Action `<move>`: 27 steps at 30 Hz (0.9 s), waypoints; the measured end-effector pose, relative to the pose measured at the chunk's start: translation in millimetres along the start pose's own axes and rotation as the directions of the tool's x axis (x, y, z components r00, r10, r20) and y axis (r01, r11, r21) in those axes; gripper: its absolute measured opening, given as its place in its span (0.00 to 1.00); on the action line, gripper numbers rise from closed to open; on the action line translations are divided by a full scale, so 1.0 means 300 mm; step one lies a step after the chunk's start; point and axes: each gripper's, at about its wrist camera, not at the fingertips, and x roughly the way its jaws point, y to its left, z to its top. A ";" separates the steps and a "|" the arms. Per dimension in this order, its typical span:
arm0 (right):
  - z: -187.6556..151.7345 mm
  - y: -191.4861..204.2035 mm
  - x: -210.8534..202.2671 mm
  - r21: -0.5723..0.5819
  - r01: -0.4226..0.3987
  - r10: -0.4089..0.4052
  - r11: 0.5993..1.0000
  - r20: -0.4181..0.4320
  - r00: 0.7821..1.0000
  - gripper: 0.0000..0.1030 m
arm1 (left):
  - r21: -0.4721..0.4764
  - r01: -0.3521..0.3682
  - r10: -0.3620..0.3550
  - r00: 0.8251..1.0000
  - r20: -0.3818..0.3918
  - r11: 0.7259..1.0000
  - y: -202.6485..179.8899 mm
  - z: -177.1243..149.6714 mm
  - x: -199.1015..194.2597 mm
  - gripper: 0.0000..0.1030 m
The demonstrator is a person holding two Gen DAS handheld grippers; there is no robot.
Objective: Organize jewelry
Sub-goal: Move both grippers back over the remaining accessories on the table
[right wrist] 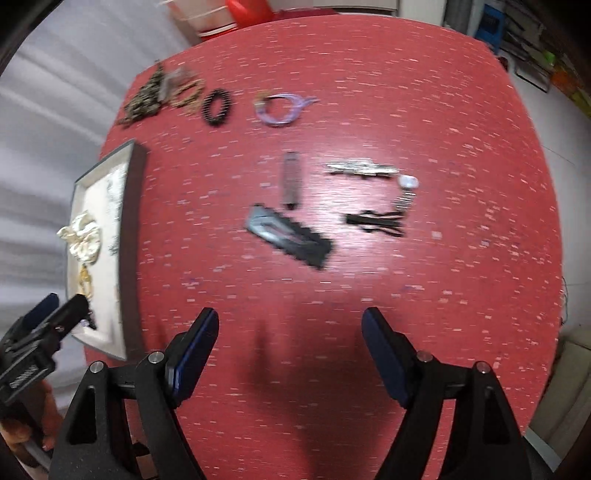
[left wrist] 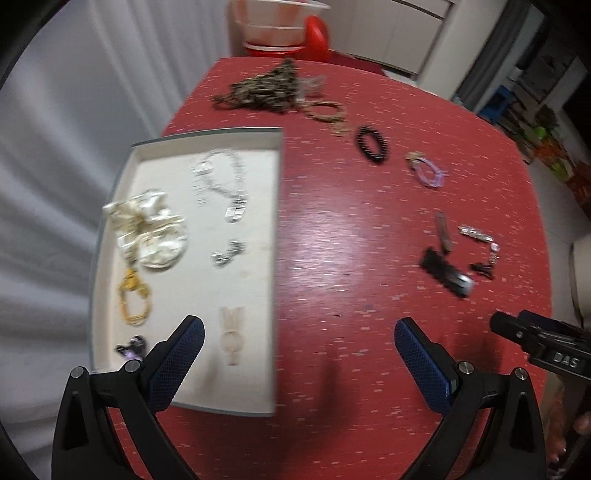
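Observation:
A white tray (left wrist: pixel 253 288) on the red table (left wrist: pixel 351 229) holds a cream scrunchie (left wrist: pixel 151 229), a silver necklace (left wrist: pixel 221 184), a gold bracelet (left wrist: pixel 135 299) and smaller pieces. My left gripper (left wrist: pixel 299 332) hangs open over the tray's right edge, holding nothing. Loose on the table lie a black hair clip (right wrist: pixel 288 236), a brown bar clip (right wrist: pixel 290 181), a silver clip (right wrist: pixel 362 170), a black bow clip (right wrist: pixel 376 221), a purple bracelet (right wrist: pixel 280 109) and a black bead bracelet (right wrist: pixel 218 107). My right gripper (right wrist: pixel 291 321) is open and empty, just short of the black hair clip.
At the table's far left corner lies a tangled chain pile (left wrist: pixel 266 88) beside a brown bead bracelet (left wrist: pixel 327 112). Behind the table stands a red and white container (left wrist: pixel 280 29). A grey curtain (left wrist: pixel 55 147) hangs on the left. Shelves (left wrist: pixel 535 122) stand at the right.

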 end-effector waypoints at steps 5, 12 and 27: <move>0.013 -0.123 -0.008 0.034 0.041 -0.041 0.999 0.009 0.999 0.80 | 0.018 0.043 -0.042 0.999 -0.034 0.999 -0.111 0.009 0.039 1.00; 0.042 -0.245 0.011 0.104 0.071 -0.073 0.992 0.016 0.997 0.80 | 0.031 0.055 -0.053 0.997 -0.061 0.998 -0.233 0.033 0.113 1.00; 0.185 -0.272 0.118 0.125 0.055 -0.063 0.991 0.056 0.996 0.71 | 0.115 0.059 -0.055 0.998 -0.044 0.992 -0.386 0.164 0.271 1.00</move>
